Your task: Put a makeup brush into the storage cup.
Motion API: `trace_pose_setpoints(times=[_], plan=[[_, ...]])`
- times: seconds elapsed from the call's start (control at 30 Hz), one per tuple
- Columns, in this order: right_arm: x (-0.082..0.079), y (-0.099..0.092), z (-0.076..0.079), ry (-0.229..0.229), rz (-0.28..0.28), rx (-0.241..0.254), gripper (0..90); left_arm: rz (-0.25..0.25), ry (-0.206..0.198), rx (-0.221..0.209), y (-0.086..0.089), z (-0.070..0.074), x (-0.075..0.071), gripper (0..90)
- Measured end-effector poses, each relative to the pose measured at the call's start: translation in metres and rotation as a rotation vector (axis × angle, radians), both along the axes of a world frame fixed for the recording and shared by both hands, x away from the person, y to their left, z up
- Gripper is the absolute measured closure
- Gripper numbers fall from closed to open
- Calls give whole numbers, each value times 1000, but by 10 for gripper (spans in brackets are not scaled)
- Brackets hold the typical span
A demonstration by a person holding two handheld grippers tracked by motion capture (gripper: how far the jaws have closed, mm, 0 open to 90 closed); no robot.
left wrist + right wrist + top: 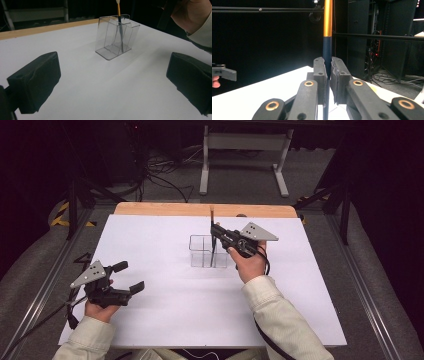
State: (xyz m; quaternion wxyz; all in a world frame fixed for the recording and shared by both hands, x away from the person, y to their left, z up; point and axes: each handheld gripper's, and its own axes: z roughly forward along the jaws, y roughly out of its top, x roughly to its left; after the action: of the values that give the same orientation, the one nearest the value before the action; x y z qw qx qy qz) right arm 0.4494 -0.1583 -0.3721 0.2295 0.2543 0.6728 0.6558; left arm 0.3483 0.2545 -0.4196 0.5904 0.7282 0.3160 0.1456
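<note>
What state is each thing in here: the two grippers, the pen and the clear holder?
Right gripper: shut on the pen, above the holder.
Pen: upright, lower end inside the holder.
Clear holder: upright on the white table, with a compartment still empty.
Left gripper: open, nothing between its pads, apart from the holder.

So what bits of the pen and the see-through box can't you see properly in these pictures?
- Pen: its top is cut off by the upper edge of the right gripper view, and the right gripper pads cover its middle.
- Pen's lower tip: blurred behind the clear holder walls in the left gripper view.
- Which compartment it stands in: too small to tell in the high view.
</note>
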Motion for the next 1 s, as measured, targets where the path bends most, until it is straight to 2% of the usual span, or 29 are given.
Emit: trace_pose_setpoints(times=[0.2, 0.4, 0.57, 1.0], plan=[[4, 4, 0, -13, -22, -18, 835, 4, -1, 3, 0, -1, -1, 0], [9, 6, -3, 0, -38, -19, 835, 6, -3, 3, 0, -1, 0, 0], [12, 7, -6, 8, -45, -23, 835, 12, -22, 7, -1, 0, -1, 0], [14, 14, -22, 47, -33, -42, 835, 7, -15, 10, -1, 0, -1, 0]])
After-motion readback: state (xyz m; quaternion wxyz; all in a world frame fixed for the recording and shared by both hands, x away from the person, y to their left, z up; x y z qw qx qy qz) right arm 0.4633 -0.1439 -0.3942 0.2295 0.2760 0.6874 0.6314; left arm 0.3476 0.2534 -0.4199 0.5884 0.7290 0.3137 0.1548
